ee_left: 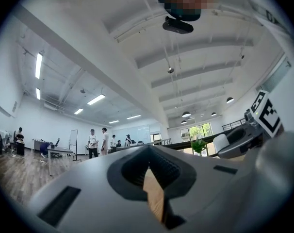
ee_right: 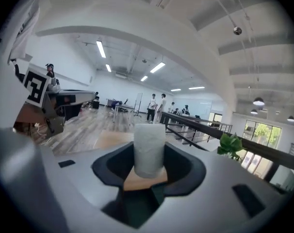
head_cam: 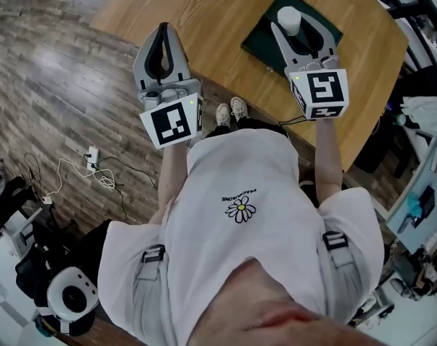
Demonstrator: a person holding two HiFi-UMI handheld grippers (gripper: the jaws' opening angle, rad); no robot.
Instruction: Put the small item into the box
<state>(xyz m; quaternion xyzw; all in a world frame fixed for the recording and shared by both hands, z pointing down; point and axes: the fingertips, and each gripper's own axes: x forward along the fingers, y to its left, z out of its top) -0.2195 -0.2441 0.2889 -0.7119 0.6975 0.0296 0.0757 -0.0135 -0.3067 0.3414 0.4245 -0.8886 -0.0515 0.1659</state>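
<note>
Right gripper is clamped on the small item, one jaw on either side of it; in the right gripper view the right gripper has the small item standing upright between the dark pads, rising above them. It is a short, pale grey-white cylinder with a flat top and a matte, faintly mottled surface; from the head view only its rounded white end shows.

Left gripper is closed with its tips meeting and nothing between them; in the left gripper view, the left gripper shows just a thin wedge of wood through the gap behind its pads.

Seen from the head view, the held item lies over the dark green box, a flat square thing set on the wooden table; whether the item touches the box cannot be told. In the right gripper view, a strip of the table and some dark green show below the item.

Both grippers are held out ahead of the person, the left over the table's near edge; each carries its marker cube nearest the person. The person wears a white T-shirt with a daisy print, and stands on a wood-plank floor; white cables lie on the floor to the left.
</note>
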